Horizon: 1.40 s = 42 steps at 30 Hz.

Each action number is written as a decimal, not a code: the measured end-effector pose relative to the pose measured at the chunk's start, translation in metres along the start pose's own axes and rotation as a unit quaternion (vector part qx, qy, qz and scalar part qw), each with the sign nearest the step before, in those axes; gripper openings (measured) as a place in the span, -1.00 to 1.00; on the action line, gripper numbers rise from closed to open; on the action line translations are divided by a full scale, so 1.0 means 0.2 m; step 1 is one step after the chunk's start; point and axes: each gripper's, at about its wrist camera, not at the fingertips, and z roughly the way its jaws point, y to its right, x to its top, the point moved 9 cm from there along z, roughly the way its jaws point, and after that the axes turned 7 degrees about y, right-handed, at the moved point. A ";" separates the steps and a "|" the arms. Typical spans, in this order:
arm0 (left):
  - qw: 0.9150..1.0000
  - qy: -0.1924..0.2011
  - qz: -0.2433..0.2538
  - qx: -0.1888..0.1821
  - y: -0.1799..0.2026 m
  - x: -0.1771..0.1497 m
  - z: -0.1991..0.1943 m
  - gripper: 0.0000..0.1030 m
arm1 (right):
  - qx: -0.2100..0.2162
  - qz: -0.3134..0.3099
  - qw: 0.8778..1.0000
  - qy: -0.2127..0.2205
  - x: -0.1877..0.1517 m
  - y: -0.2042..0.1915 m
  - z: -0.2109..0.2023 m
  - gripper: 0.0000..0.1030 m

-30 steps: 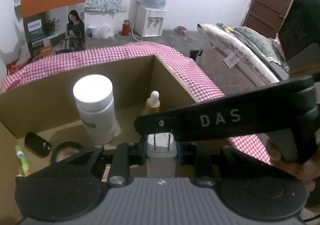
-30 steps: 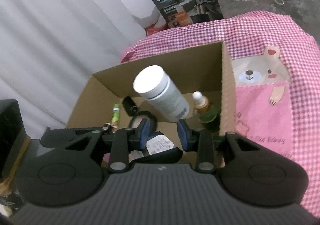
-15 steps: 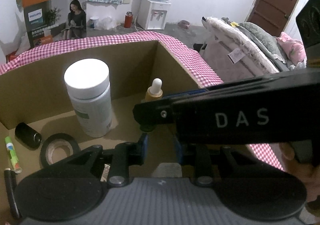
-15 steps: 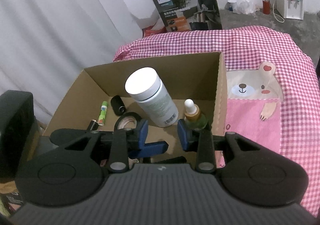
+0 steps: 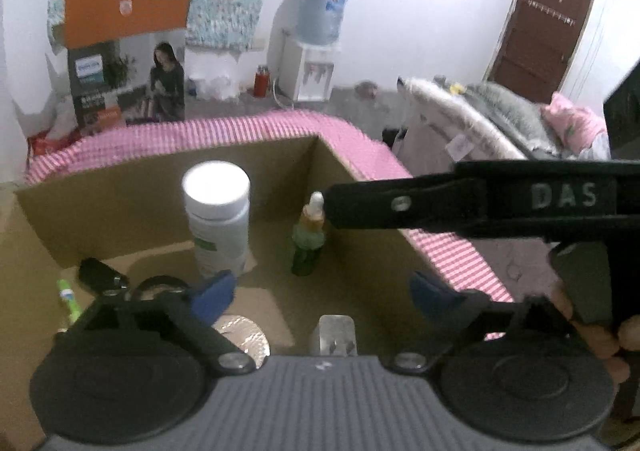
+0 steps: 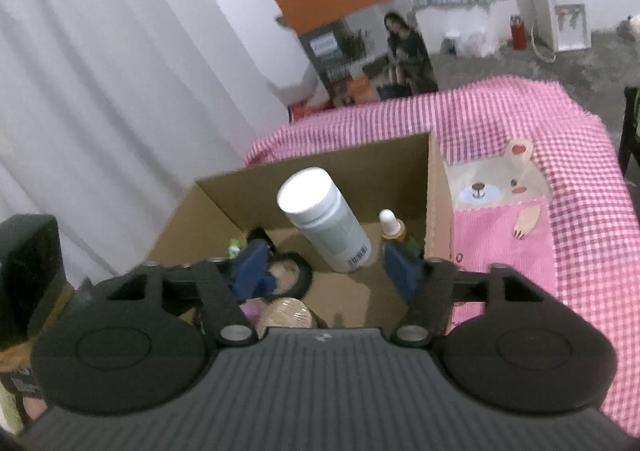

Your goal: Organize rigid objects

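Black right gripper (image 5: 520, 199) reads "DAS", opening, empty; left gripper (image 5: 320, 291) likewise opening.

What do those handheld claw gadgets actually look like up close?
Each claw, left and right, has a grey ribbed body, two round black discs, black linkage arms with silver bolts, and blue fingertip pads. White letters "DAS" mark the right one's side.

Two wrist views (downward) over one box (image 5: 120, 187)
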 end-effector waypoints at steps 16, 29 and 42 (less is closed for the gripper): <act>0.982 0.037 0.013 0.183 -0.18 0.00 -0.53 1.00 | -0.032 0.002 0.995 0.098 -0.04 -0.32 -0.38 0.97; 0.977 0.034 0.003 0.210 -0.31 -0.17 -0.67 1.00 | -0.163 -0.106 0.974 0.112 -0.20 -0.46 -0.47 0.97; 0.970 -0.028 -0.052 0.237 -0.45 -0.31 -0.62 1.00 | -0.168 -0.100 0.980 0.022 -0.44 -0.40 -0.24 0.97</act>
